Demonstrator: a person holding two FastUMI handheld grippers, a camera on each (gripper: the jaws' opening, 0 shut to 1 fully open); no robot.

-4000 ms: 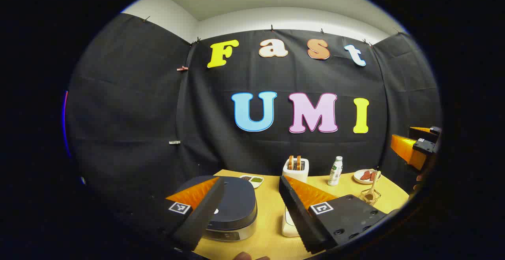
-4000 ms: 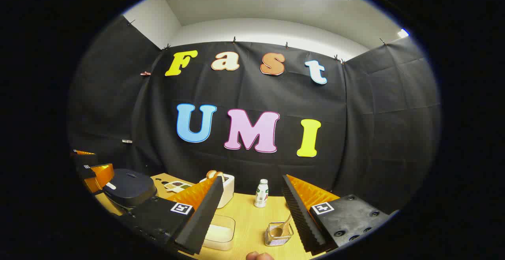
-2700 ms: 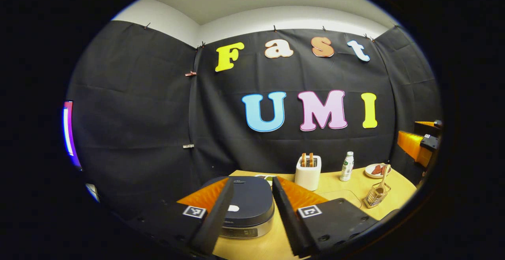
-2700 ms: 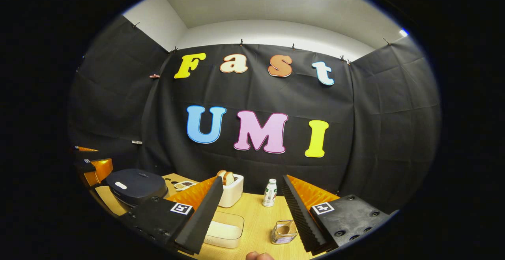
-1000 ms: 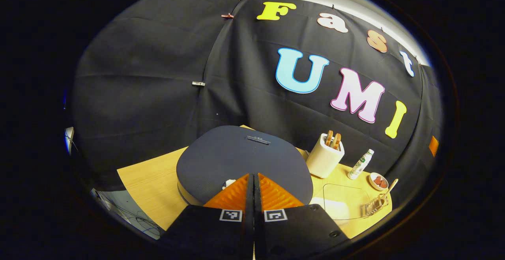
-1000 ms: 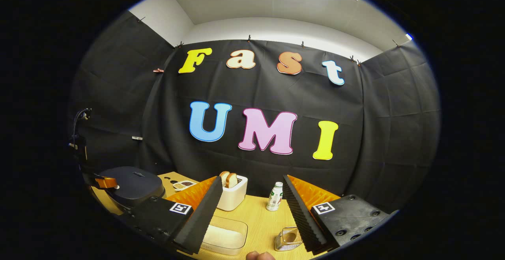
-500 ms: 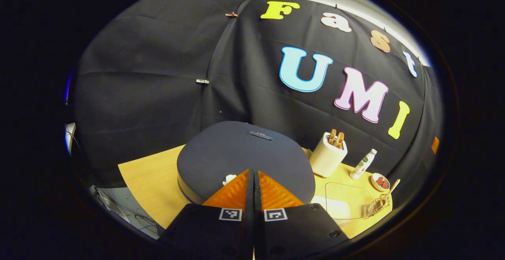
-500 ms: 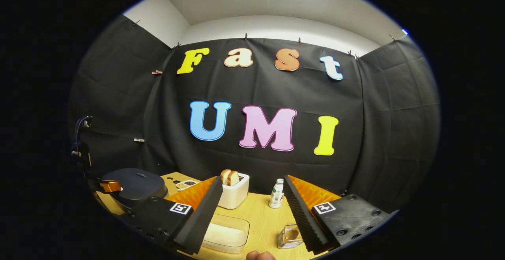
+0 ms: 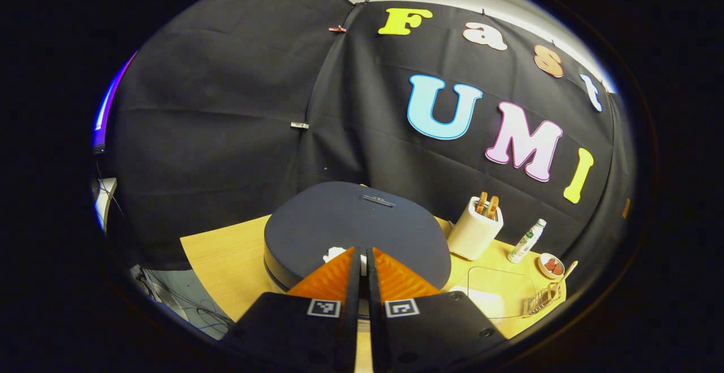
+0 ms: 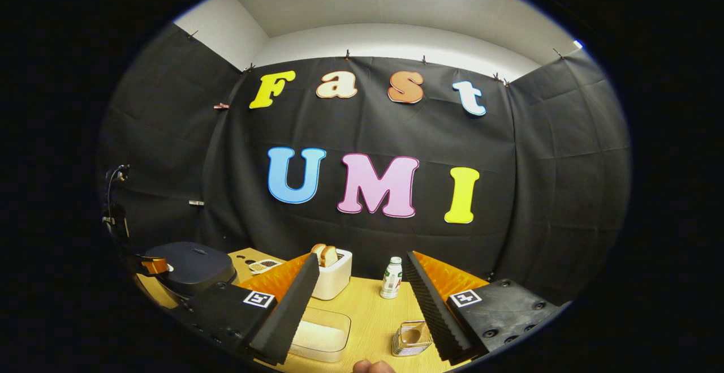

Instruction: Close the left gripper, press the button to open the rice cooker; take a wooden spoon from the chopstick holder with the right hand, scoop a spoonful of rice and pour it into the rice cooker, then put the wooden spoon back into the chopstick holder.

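Observation:
The dark rice cooker (image 9: 356, 226) sits with its lid down, and its white button (image 9: 334, 254) shows just left of my fingertips. My left gripper (image 9: 362, 252) is shut, its tips resting at the button on the lid's front. In the right gripper view the cooker (image 10: 192, 268) stands at the far left with the left gripper (image 10: 153, 265) on it. My right gripper (image 10: 362, 260) is open and holds nothing. Below its right finger stands the wire chopstick holder (image 10: 410, 340) with the wooden spoon (image 10: 417, 334). The clear rice container (image 10: 319, 333) lies by its left finger.
On the wooden table (image 10: 367, 311) stand a white toaster (image 10: 331, 277) with bread, a small bottle (image 10: 391, 285) and a divided dish (image 10: 261, 266). A plate (image 9: 551, 265) lies far right in the left gripper view. A thumb (image 10: 370, 366) shows at the bottom edge.
The left gripper went from open to shut and came down onto the cooker's front, its tips now at the button. The right gripper has stayed open and barely moved.

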